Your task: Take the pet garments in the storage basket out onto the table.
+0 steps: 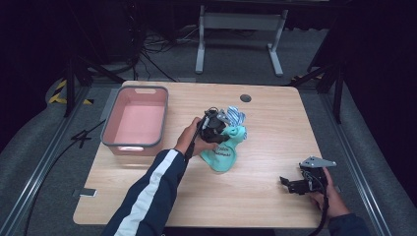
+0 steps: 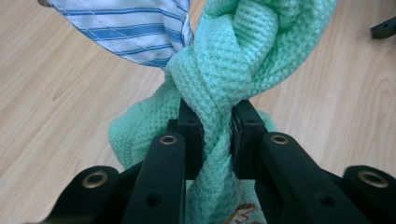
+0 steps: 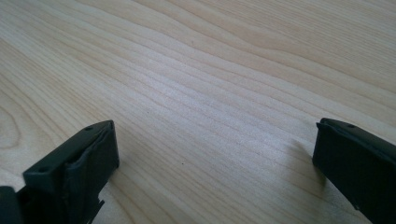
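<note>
A mint-green knitted cloth (image 1: 223, 150) lies bunched at the table's middle, with a blue-and-white striped cloth (image 1: 236, 117) against its far end. My left gripper (image 1: 214, 129) is shut on a twisted fold of the green cloth (image 2: 219, 93), which runs up between the two pads (image 2: 194, 135); the striped cloth (image 2: 135, 28) hangs just beyond it. My right gripper (image 1: 290, 184) rests low near the table's front right corner. Its jaws stand wide open over bare wood (image 3: 210, 93), nothing between them.
A pink bin with a grey rim (image 1: 135, 120) stands on the left part of the table, nothing visible inside it. A dark round grommet (image 1: 245, 98) sits near the far edge. A white metal frame (image 1: 241, 29) stands on the floor beyond the table.
</note>
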Demonstrator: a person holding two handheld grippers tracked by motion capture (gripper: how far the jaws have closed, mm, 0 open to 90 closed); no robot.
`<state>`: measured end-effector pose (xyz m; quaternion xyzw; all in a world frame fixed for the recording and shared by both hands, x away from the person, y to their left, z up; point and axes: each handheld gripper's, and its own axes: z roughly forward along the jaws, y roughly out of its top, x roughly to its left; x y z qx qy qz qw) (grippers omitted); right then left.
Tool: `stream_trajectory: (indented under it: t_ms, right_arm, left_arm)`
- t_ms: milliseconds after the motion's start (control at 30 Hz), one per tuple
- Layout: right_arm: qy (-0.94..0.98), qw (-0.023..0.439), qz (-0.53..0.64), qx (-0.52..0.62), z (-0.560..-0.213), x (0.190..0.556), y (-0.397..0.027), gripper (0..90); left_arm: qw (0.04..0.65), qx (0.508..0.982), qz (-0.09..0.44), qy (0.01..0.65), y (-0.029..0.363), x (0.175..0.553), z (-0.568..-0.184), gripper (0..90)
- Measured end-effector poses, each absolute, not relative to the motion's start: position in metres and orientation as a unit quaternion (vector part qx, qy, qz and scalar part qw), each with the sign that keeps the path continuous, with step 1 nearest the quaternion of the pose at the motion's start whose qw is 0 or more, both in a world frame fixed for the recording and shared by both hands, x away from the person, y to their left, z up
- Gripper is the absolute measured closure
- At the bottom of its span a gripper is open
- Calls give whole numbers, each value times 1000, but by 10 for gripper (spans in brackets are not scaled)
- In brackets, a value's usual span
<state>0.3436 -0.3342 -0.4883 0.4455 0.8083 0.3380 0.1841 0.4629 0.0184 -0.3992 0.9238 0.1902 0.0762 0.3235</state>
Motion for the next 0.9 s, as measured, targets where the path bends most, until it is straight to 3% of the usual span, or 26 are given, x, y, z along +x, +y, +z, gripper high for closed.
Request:
stream_trajectory:
  t_ms: [300,433,900]
  right_arm:
    - [808,184,338,446,-488,344,-334,7]
    - [808,184,338,446,-488,344,-334,7]
    - [808,184,338,446,-488,344,-334,7]
  left_arm:
    - [316,924,74,204,16,465,-417,744]
    - [310,925,71,207,15,466,-423,688]
    - [323,914,79,233,15,465,-420,312]
